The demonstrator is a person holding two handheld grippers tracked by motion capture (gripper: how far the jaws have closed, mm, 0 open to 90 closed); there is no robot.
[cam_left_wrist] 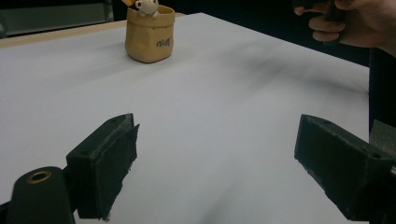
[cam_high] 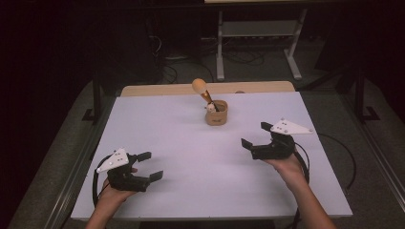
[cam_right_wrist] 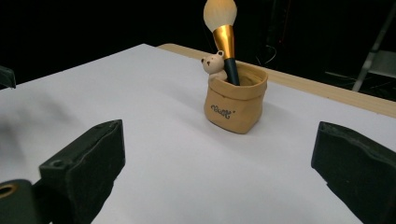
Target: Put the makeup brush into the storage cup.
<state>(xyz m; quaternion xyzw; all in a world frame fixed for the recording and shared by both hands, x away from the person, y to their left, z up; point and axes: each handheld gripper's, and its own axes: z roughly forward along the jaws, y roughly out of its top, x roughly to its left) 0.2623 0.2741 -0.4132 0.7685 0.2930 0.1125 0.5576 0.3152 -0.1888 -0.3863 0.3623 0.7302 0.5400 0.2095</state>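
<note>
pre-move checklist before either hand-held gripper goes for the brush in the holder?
1. Left hand-held gripper open, nothing between its jaws: ok.
2. Right hand-held gripper open, nothing between its jaws: ok.
3. Tan holder upright on the white table, apart from both grippers: ok.
4. Brush stands in the holder, head up, tilted, handle free to grasp above the rim: ok.
5. Bare table between the right gripper and the holder: ok.
6. How deep the brush handle sits inside the holder: cannot tell.
</note>
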